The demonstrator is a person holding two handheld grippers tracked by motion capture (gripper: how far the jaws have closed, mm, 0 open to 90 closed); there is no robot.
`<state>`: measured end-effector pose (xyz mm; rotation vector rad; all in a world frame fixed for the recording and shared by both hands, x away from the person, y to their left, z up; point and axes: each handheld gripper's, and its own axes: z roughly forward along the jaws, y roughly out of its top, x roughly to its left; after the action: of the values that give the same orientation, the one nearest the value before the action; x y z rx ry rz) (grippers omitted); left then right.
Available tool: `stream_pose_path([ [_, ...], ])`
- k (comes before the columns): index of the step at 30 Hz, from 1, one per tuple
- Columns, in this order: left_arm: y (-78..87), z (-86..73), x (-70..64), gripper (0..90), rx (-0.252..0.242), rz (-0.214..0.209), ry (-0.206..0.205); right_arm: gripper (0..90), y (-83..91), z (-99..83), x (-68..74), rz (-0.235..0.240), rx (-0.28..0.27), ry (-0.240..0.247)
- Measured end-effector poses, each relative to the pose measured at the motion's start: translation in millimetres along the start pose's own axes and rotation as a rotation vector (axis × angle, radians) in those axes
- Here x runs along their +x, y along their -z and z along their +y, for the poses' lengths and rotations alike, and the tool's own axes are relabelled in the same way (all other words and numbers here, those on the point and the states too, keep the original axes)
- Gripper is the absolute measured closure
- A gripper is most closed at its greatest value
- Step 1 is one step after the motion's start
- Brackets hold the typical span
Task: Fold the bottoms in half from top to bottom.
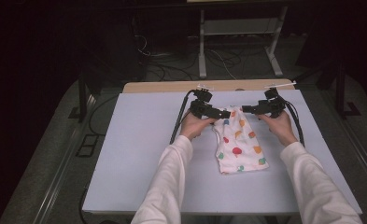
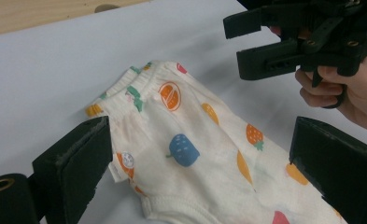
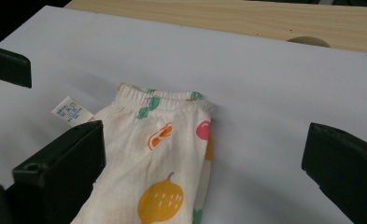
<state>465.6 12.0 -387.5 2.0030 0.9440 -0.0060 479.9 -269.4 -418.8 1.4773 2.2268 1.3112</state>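
A small folded white garment (image 1: 239,142) with a coloured fruit print lies on the pale mat (image 1: 139,154), its elastic waistband at the far end. My left gripper (image 1: 224,113) hovers at the waistband's left corner and my right gripper (image 1: 245,109) at its right corner, tips facing each other. In the left gripper view the garment (image 2: 186,154) lies between the wide-apart jaws of the left gripper (image 2: 202,140), which is open, and the right gripper (image 2: 265,46) shows open beyond it. In the right gripper view the right gripper (image 3: 207,140) is open around the waistband (image 3: 162,100), and a white label (image 3: 71,111) sticks out.
The wooden tabletop (image 1: 172,86) shows past the mat's far edge. A grey table frame (image 1: 202,46) and loose cables (image 1: 172,70) stand on the dark floor behind. Bare mat stretches to the left and right of the garment.
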Motion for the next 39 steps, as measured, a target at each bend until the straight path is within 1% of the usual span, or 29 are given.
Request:
stream_pose_path([
  [5, -5.6, 3.0, 7.1, 6.3, 0.018, 0.014, 0.001, 0.0, -3.9, 0.8, -2.5, -0.003, 0.017, 0.000],
  [10, -15.8, -0.3, 16.8, 7.5, 0.018, 0.019, 0.031, 0.0, -8.5, 2.2, -7.3, -0.014, 0.034, -0.012],
  [13, -24.5, -4.8, 24.1, 7.5, 0.038, 0.017, 0.047, 0.5, -11.7, 2.0, -8.9, -0.013, 0.047, -0.018],
  [16, -28.7, -7.3, 28.8, 7.6, 0.038, 0.012, 0.058, 1.0, -14.9, 0.9, -8.9, -0.011, 0.053, -0.021],
  [19, -31.4, -9.6, 31.5, 9.1, 0.046, 0.018, 0.063, 5.4, -19.0, 0.6, -10.4, -0.018, 0.065, -0.013],
  [21, -33.7, -10.8, 32.5, 9.7, 0.047, 0.013, 0.063, 8.7, -20.7, 1.0, -11.7, -0.010, 0.070, -0.021],
  [23, -36.3, -11.9, 33.0, 10.9, 0.050, 0.013, 0.066, 14.0, -21.9, 1.2, -12.7, -0.002, 0.064, -0.026],
  [25, -39.4, -13.4, 34.9, 12.2, 0.049, 0.007, 0.082, 14.4, -23.4, 0.4, -13.7, -0.001, 0.067, -0.028],
  [26, -40.3, -14.0, 35.9, 12.7, 0.051, 0.006, 0.090, 16.8, -24.5, -0.6, -14.8, 0.012, 0.075, -0.039],
  [28, -43.4, -15.9, 37.5, 13.9, 0.062, 0.016, 0.096, 20.9, -25.8, -1.9, -16.4, 0.021, 0.084, -0.043],
  [30, -45.3, -17.1, 38.2, 16.0, 0.077, 0.023, 0.092, 27.8, -27.3, -2.9, -17.5, 0.029, 0.090, -0.049],
  [31, -46.1, -17.8, 38.5, 18.8, 0.082, 0.029, 0.090, 30.5, -28.0, -3.4, -17.6, 0.030, 0.093, -0.045],
  [33, -47.5, -19.3, 39.7, 22.3, 0.095, 0.025, 0.088, 35.1, -30.2, -4.5, -17.7, 0.021, 0.105, -0.034],
  [34, -47.9, -20.0, 40.4, 24.5, 0.102, 0.030, 0.084, 37.9, -31.3, -5.4, -17.7, 0.022, 0.115, -0.033],
  [36, -48.4, -20.7, 41.6, 30.4, 0.106, 0.032, 0.084, 41.8, -33.6, -7.3, -18.0, 0.013, 0.130, -0.012],
  [37, -48.6, -20.9, 41.6, 33.2, 0.104, 0.027, 0.082, 43.1, -34.2, -8.0, -18.3, 0.018, 0.133, -0.009],
  [39, -49.6, -21.1, 40.4, 40.7, 0.106, 0.040, 0.074, 44.9, -34.9, -8.6, -18.9, 0.041, 0.129, -0.017],
])
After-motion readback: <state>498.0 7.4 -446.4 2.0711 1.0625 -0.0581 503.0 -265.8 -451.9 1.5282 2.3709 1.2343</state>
